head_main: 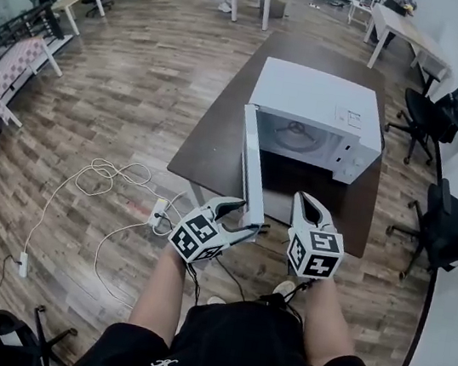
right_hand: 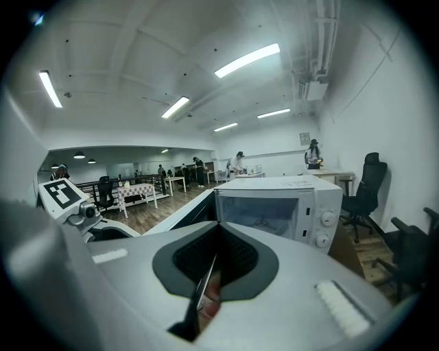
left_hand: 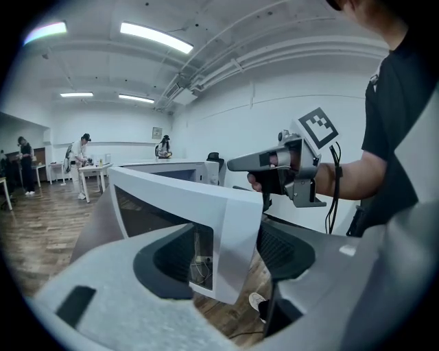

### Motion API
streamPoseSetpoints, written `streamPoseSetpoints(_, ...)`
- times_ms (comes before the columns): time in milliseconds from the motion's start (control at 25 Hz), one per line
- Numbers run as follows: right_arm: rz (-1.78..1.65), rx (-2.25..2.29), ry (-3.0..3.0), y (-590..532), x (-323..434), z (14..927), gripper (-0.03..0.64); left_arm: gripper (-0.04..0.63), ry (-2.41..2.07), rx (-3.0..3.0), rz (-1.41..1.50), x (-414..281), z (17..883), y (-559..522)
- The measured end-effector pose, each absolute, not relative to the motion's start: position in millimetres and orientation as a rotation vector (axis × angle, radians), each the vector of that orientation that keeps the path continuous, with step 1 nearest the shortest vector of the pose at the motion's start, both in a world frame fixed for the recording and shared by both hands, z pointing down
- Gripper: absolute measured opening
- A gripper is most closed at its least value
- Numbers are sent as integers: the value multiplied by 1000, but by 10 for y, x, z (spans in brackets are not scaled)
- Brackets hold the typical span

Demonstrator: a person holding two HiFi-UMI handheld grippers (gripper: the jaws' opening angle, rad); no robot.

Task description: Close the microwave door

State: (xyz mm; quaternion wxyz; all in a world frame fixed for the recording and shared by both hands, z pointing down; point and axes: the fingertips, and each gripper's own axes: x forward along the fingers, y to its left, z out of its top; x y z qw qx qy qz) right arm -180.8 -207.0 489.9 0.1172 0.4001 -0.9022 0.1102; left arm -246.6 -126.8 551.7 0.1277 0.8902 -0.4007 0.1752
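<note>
The microwave [head_main: 317, 114] sits on the brown table [head_main: 215, 137] with its door [head_main: 253, 169] swung wide open, the door's edge between the wide-apart fingers of the left gripper [head_main: 245, 217], while the right gripper [head_main: 305, 204] has its fingers pressed together

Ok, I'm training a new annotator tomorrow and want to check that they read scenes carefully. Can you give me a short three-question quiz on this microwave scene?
1. True or false: the microwave has its door fully shut.
2. What stands between the jaws of the left tongs?
A) a plate
B) the free edge of the door
C) nothing
3. Fill in: the jaws of the right tongs stand ____, with nothing between them.

Key:
1. False. The door stands swung out towards the person.
2. B. The jaws are apart around the edge.
3. Together.
</note>
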Motion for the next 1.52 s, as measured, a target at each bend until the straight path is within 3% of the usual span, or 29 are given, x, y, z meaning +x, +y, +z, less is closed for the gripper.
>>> streamPoseSetpoints(1520,430,1444,-2548,-2725,-259,4975,3,304,-1510,2338,555,-1341,5523,-2427)
